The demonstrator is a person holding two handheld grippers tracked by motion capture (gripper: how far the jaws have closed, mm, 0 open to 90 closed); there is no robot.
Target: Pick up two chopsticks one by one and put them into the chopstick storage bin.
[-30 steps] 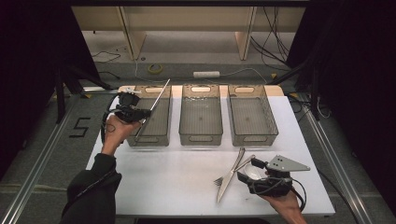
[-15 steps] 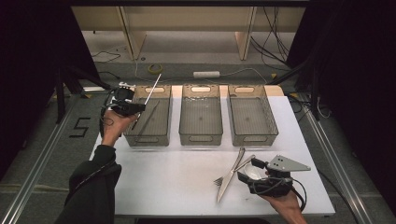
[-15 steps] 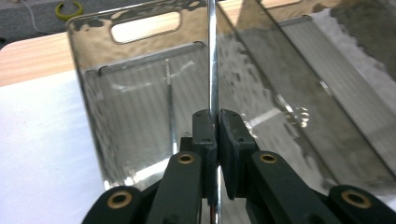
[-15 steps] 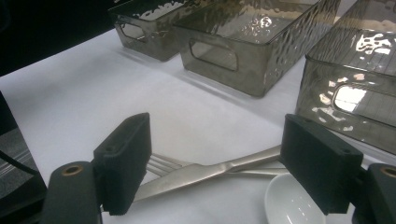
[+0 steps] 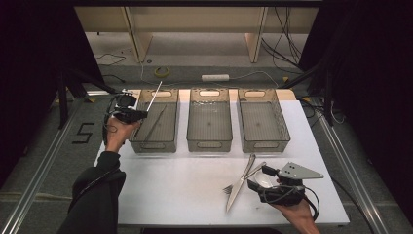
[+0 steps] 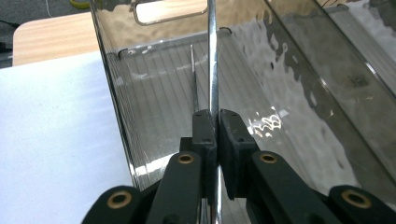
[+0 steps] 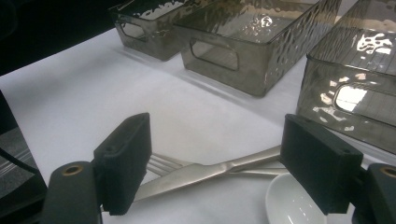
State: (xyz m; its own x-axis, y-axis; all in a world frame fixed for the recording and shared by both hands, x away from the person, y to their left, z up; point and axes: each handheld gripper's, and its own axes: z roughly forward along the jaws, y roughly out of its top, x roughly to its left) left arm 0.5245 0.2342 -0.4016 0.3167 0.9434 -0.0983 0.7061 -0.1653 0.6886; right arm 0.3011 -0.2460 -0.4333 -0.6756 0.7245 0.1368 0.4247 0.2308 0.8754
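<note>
My left gripper is shut on a thin metal stick that slants up and away over the left bin. In the left gripper view the stick runs straight up between the closed pads, above the bin's floor. A second thin stick lies inside that bin. My right gripper rests near the front right of the table, open. Its jaws stand on either side of a knife crossed over a fork, with a white spoon beside them.
Three smoky clear bins stand in a row at the back of the white table: left, middle and right. The middle and right bins look empty. A wooden strip runs behind the bins.
My left gripper has shifted a little leftward and lower with the stick, whose far tip has swung left over the left bin. The right gripper has stayed put.
</note>
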